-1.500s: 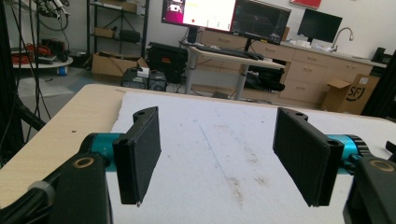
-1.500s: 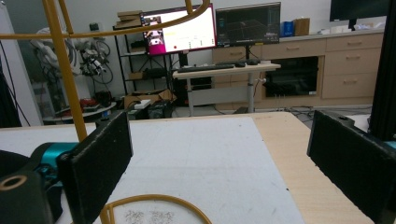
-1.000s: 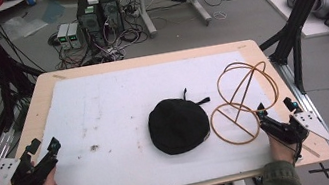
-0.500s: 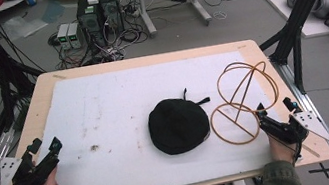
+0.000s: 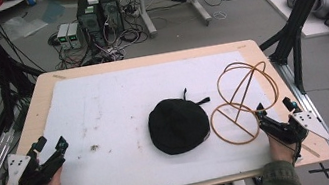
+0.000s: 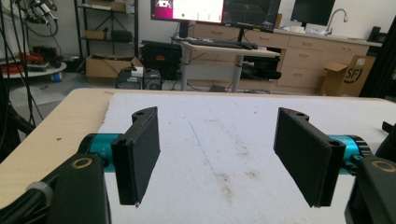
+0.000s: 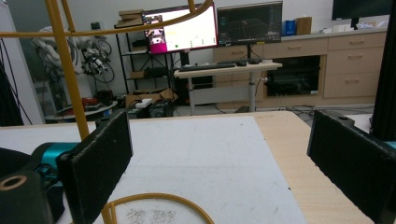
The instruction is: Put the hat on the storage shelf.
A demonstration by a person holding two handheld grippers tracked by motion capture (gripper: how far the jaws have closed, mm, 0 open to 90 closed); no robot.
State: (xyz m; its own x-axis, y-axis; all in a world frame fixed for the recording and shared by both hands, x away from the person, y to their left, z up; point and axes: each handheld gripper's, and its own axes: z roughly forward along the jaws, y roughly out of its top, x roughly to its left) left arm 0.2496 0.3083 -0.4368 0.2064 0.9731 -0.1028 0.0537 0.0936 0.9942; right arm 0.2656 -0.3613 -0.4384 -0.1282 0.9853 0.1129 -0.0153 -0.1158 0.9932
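A black cap (image 5: pixel 178 124) lies crown up near the middle of the white mat (image 5: pixel 119 105). To its right stands a yellow wire stand (image 5: pixel 242 99) made of hoops, with a flat ring at its base. At the table's front left corner, my left gripper (image 5: pixel 51 146) rests open, and the left gripper view has bare mat between its jaws. At the front right my right gripper (image 5: pixel 275 107) is open too, just beside the stand's base ring (image 7: pixel 159 200). A yellow upright of the stand (image 7: pixel 67 70) rises at the left of the right gripper view.
The wooden table (image 5: pixel 45 89) has bare rim around the mat, with dark specks (image 5: pixel 94 147) on the mat's left part. Black frame posts (image 5: pixel 296 45) stand at both sides. Computers and cables (image 5: pixel 99 17) cover the floor beyond the far edge.
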